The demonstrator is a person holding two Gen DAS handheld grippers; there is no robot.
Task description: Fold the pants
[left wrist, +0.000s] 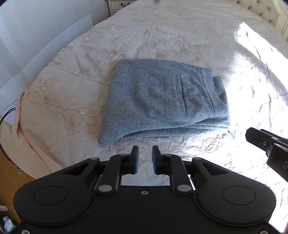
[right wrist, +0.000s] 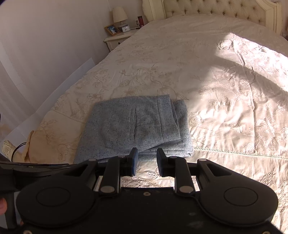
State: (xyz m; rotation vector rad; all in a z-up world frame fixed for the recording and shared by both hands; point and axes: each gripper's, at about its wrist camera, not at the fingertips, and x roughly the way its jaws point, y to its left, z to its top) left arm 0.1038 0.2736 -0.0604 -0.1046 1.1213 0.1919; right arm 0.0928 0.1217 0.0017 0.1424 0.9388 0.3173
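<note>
The grey pants (left wrist: pixel 162 100) lie folded into a compact rectangle on the cream embroidered bedspread (left wrist: pixel 162 36), near the bed's left edge, with the back pocket slit facing up and the waistband end to the right. The left gripper (left wrist: pixel 144 158) hovers just near of the pants' near edge, its jaws a narrow gap apart with nothing between them. The right gripper (right wrist: pixel 147 162) sits at the same near edge, jaws likewise parted and empty. A nightstand (right wrist: pixel 118 38) stands far left beside the headboard (right wrist: pixel 216 9).
</note>
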